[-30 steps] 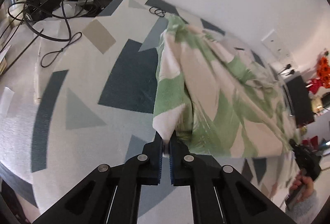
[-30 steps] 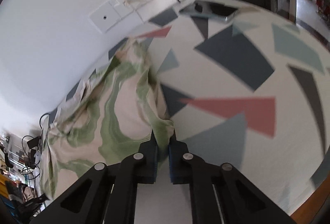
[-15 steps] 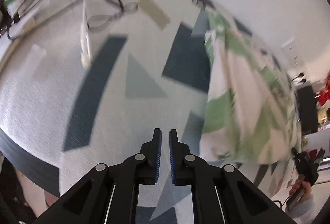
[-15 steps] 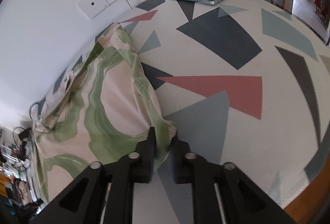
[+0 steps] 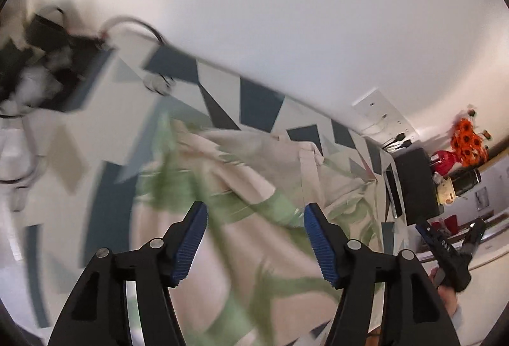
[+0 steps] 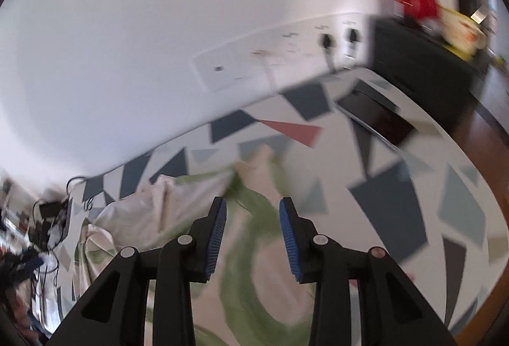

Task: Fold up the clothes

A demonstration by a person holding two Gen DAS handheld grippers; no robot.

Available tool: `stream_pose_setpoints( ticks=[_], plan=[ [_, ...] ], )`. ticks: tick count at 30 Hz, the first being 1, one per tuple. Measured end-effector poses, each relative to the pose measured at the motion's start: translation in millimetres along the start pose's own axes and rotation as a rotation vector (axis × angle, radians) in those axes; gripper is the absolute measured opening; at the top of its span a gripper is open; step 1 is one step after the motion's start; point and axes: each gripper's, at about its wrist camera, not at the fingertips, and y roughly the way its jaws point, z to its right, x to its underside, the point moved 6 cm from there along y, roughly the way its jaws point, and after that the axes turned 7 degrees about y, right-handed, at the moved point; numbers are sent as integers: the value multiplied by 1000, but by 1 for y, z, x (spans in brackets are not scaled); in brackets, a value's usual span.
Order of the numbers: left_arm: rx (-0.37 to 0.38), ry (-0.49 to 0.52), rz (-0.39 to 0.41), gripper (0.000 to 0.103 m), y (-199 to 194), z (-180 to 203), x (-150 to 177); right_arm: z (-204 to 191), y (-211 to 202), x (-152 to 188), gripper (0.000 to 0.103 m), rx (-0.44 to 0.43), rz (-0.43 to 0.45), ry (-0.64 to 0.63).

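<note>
Phone (image 6: 378,120) beside garment (image 6: 254,266)

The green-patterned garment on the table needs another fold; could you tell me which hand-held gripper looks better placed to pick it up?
Probably the left hand-held gripper: its jaws stand wider, with the garment filling the gap. The right hand-held gripper is open too, nearer the cloth's edge. Both views are blurred.

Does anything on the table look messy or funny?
Yes. The green and cream cloth lies rumpled in a heap on the patterned table, with bunched folds along its far edge, not folded flat. A tangle of black cables clutters the table's far left corner. Nothing looks spilled or broken.
</note>
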Motion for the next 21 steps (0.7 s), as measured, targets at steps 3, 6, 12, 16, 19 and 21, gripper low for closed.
stream_pose_setpoints(
  ticks=[3,6,12,16,19,21],
  plan=[
    [-33,-104,-50,63,33,-2,-8,-17,22,-1,37,-26,-49,-15],
    [-51,-133,-87,63,64,-3,-16,-21,49,6,37,-39,-116,-21],
    [-150,-103,-118,63,94,-1,-38,-14,87,10,37,-70,-217,5],
    [-238,-108,-152,63,106,-10,-38,-8,102,1,37,-67,-247,13],
    [-262,-97,-139,61,108,-13,-35,-4,112,-10,37,-87,-271,69],
    [-242,-119,-122,46,104,-16,-33,-3,120,-14,37,-102,-296,104]
  ],
)
